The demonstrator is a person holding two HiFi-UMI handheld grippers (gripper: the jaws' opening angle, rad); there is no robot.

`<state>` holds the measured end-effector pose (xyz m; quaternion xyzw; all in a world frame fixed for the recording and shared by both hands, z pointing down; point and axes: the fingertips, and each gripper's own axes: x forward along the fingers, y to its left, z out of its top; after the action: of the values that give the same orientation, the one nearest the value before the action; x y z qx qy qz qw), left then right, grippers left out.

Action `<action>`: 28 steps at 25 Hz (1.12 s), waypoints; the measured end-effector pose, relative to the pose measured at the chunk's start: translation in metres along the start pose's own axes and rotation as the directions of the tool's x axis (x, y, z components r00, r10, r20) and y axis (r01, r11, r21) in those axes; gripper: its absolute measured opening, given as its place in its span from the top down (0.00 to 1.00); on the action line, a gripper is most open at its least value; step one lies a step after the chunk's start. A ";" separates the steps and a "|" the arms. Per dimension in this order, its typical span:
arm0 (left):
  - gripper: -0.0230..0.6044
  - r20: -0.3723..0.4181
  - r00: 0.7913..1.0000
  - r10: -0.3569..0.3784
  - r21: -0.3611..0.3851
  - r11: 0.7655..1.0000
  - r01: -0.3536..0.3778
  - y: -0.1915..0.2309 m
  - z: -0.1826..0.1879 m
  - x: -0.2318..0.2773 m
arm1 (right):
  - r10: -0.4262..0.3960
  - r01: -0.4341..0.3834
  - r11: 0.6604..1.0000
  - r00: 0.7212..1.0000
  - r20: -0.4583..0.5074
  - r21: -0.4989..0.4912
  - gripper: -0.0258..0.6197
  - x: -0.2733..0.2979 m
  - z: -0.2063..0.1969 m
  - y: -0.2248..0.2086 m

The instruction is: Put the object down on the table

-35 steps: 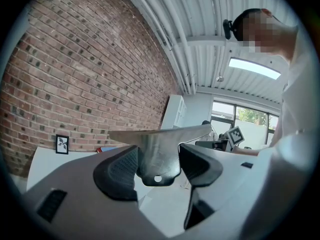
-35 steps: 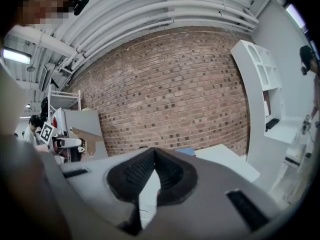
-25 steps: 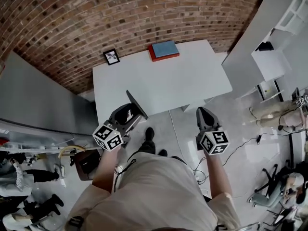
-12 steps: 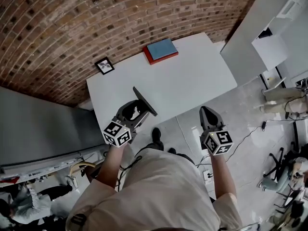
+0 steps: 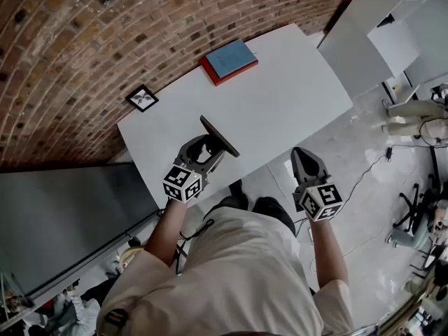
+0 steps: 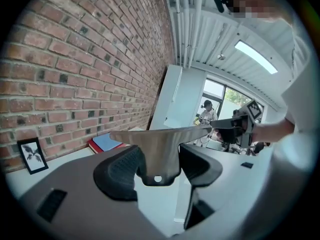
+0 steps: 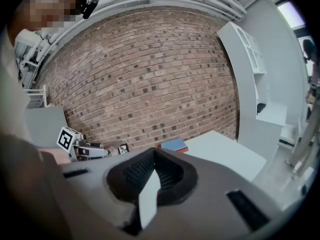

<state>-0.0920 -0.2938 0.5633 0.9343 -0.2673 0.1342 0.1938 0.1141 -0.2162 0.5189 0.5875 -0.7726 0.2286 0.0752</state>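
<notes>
A flat grey metal plate point(image 5: 219, 136) with a small hole near its narrow end point(image 6: 161, 143) sticks out of my left gripper point(image 5: 208, 148), whose jaws are shut on that narrow end point(image 6: 157, 170). It hangs above the near edge of the white table point(image 5: 294, 96), its broad end level and pointing out over the tabletop. My right gripper point(image 5: 303, 161) is over the floor just in front of the table, jaws together with nothing between them point(image 7: 156, 159).
A blue book on a red one point(image 5: 227, 60) lies at the table's far edge by the brick wall, with a small framed picture point(image 5: 142, 97) at the far left corner. White shelving point(image 5: 392, 26) stands to the right. People and chairs are at the far right.
The table has come nearer. My left gripper with the plate has moved from in front of the table to over its near edge. The right gripper keeps its place beside me.
</notes>
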 end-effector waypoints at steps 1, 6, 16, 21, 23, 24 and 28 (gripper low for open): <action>0.56 -0.012 1.000 0.001 -0.002 1.000 -0.001 0.006 -0.004 0.005 | -0.004 0.004 1.000 1.000 -0.007 0.004 0.96 0.004 -0.002 -0.001; 0.56 -0.054 0.998 0.012 -0.010 1.000 -0.013 0.036 -0.022 0.039 | -0.020 0.021 1.000 0.999 -0.035 0.019 0.96 0.031 -0.012 -0.014; 0.56 -0.186 0.980 0.077 -0.007 0.997 -0.080 0.081 -0.070 0.102 | -0.002 0.010 0.998 0.993 -0.121 0.064 0.96 0.072 -0.039 -0.039; 0.56 -0.267 0.957 0.116 0.005 0.993 -0.119 0.103 -0.104 0.134 | 0.019 -0.007 0.997 0.985 -0.169 0.074 0.96 0.096 -0.058 -0.049; 0.56 -0.301 0.945 0.131 0.013 0.991 -0.133 0.111 -0.118 0.146 | 0.027 -0.013 0.997 0.982 -0.188 0.075 0.96 0.105 -0.064 -0.055; 0.56 -0.318 0.938 0.138 0.018 0.990 -0.139 0.115 -0.125 0.152 | 0.031 -0.016 0.997 0.980 -0.197 0.076 0.96 0.110 -0.068 -0.058; 0.56 -0.376 0.912 0.163 0.035 0.986 -0.161 0.130 -0.151 0.172 | 0.038 -0.020 0.996 0.972 -0.230 0.083 0.96 0.126 -0.082 -0.070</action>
<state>-0.0448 -0.4072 0.7964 0.8659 -0.3013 0.3276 0.2282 0.1298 -0.3043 0.6579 0.5481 -0.7573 0.3274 0.1376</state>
